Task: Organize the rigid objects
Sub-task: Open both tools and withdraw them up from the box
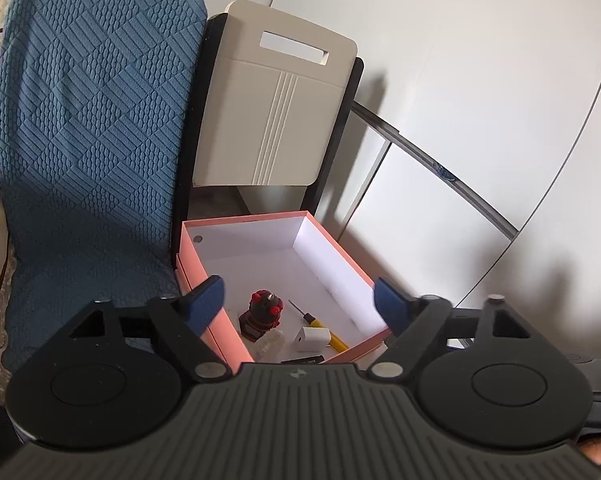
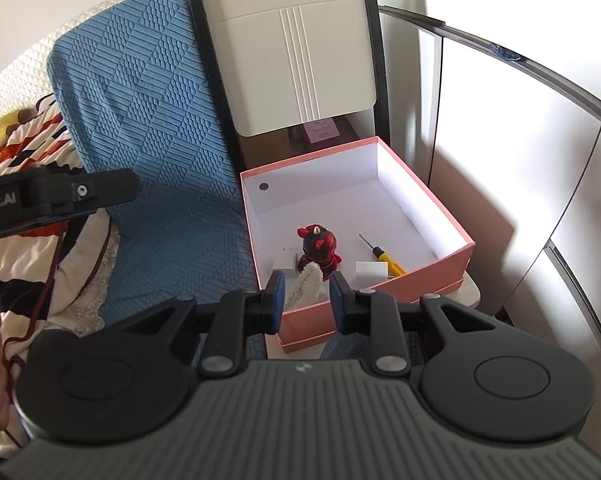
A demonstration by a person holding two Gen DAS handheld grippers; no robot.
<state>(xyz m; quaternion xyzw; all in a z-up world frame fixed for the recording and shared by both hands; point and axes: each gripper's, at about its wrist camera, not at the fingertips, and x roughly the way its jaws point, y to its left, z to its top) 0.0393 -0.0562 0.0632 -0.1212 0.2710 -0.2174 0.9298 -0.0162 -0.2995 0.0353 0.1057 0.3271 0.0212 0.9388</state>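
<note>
Left gripper [image 1: 298, 300] spread wide above the near end of the pink box [image 1: 192, 252], nothing between the fingers. Beyond and between them, inside the box: red-and-black figurine [image 1: 260, 314], yellow-handled screwdriver [image 1: 320, 325], white block [image 1: 311, 338]; a black item at the near wall cut off by the gripper body. Right gripper [image 2: 305, 294] partly parted, a pale textured object [image 2: 305, 283] in the gap, contact unclear. White charger [image 2: 283, 261] just past the left finger.
</note>
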